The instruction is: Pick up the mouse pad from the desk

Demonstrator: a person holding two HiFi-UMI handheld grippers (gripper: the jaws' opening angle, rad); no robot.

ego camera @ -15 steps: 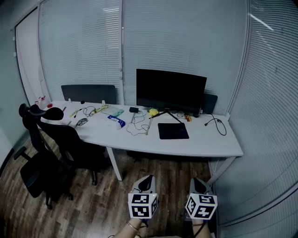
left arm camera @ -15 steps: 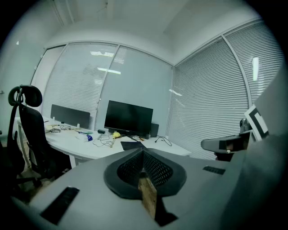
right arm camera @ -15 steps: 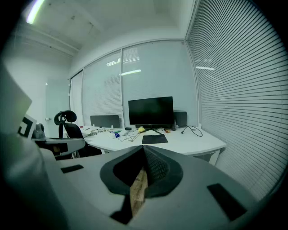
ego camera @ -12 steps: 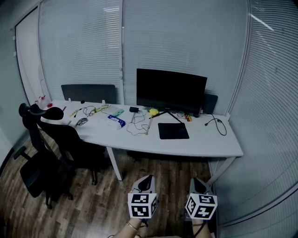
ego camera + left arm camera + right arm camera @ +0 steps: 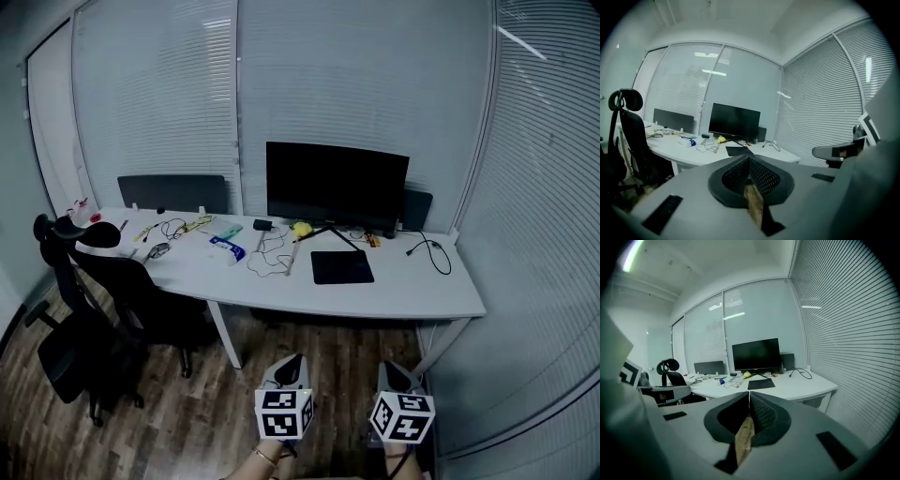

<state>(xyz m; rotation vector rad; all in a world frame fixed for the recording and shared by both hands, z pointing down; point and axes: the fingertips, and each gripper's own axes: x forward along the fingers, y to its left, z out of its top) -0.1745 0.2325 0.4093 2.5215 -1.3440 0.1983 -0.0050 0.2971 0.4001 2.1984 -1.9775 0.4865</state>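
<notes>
Both tongs are clenched, with nothing between the jaws. Left gripper (image 5: 292, 362) and right gripper (image 5: 393, 369) sit side by side at the bottom centre of the head view, over the floor (image 5: 202, 412) and well apart from the desk (image 5: 417, 292). The mouse pad (image 5: 342, 267) lies flat on the desk at frame centre, just below the monitor (image 5: 336, 183). A chair (image 5: 98, 309) stands at the left.
</notes>
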